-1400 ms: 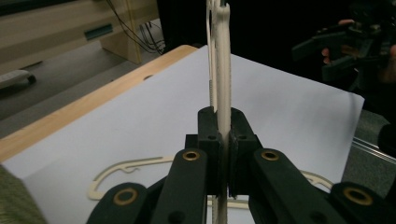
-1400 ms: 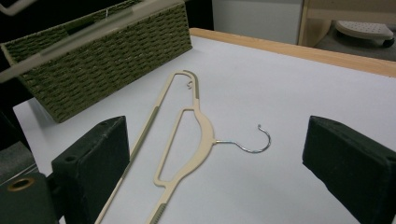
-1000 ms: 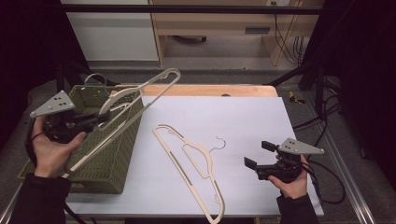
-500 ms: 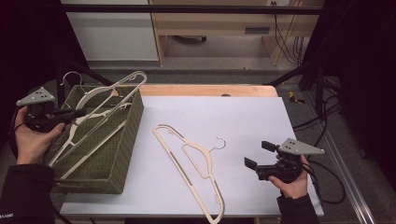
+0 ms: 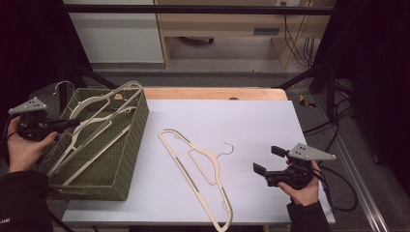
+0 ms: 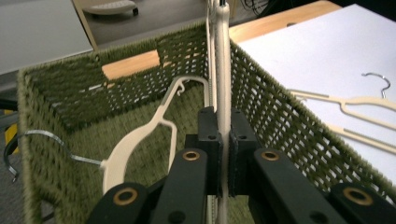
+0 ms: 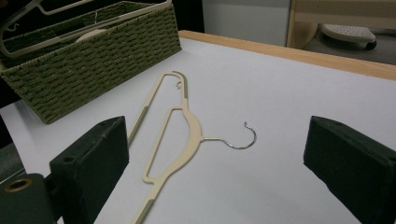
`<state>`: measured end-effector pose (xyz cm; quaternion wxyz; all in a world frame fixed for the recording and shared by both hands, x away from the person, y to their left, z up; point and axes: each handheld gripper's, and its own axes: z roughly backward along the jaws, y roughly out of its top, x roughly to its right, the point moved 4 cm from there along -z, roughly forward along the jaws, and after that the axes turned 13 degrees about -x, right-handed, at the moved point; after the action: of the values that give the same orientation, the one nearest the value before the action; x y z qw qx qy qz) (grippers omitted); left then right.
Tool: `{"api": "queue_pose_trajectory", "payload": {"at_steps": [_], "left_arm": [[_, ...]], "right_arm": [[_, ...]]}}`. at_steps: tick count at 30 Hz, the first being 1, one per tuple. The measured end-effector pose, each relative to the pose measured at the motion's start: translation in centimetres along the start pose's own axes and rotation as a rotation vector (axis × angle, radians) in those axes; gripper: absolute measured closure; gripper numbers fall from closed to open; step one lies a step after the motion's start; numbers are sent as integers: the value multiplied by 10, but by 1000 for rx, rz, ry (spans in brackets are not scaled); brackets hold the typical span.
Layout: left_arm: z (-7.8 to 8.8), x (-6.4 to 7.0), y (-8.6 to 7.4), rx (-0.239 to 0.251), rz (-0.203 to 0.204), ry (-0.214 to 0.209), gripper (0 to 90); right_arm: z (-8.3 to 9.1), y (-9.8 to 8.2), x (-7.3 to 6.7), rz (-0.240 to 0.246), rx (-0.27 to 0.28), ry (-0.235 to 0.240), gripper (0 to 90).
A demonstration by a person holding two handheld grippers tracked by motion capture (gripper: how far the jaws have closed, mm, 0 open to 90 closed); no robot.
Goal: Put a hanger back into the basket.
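Note:
My left gripper is at the left side of a green woven basket and is shut on the thin bar of a cream plastic hanger. That hanger slants across the basket's top. A second cream hanger lies inside the basket, its metal hook sticking out over the wall. A third cream hanger lies flat on the white table. My right gripper hovers open just right of it, and the hanger's hook sits ahead between the wide jaws.
The white tabletop has a wooden strip along its far edge. Past it are a wooden bench and white cabinet on the floor. Cables hang off the right side. The basket fills the table's left part.
My left hand has moved left and down, bringing the held hanger from above the basket down onto it. The right gripper and the hanger on the table have stayed still.

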<state>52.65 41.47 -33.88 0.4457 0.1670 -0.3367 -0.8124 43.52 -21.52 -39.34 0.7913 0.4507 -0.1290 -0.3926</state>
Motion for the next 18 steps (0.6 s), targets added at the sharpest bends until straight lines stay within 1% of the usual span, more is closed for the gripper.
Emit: {"api": "queue_pose_trajectory", "payload": {"at_steps": [1,2,4,6,10,13,16,17,18], "left_arm": [[0,-1,-2,-7,2,-4,863],[-1,-2,-5,-28,-2,0,863],[-7,-2,-10,-66,3,6,863],[-14,-2,-17,-94,13,6,863],[-28,-1,-28,-101,58,-22,863],[-37,1,-35,-113,80,-24,863],[-43,2,-39,-105,119,-38,859],[-44,1,-40,-109,125,-39,856],[-46,1,-41,-114,132,-29,855]], "right_arm": [[0,0,0,-4,1,1,75],[0,0,0,-6,1,-2,76],[-1,0,0,-3,-1,-3,76],[-1,0,0,0,-5,-2,77],[-2,0,0,-1,-6,-6,77],[-2,0,0,-3,-6,-7,77],[-2,0,0,-4,-5,-8,78],[-2,0,0,-3,-5,-8,78],[-2,0,-1,-2,-5,-8,78]]}}
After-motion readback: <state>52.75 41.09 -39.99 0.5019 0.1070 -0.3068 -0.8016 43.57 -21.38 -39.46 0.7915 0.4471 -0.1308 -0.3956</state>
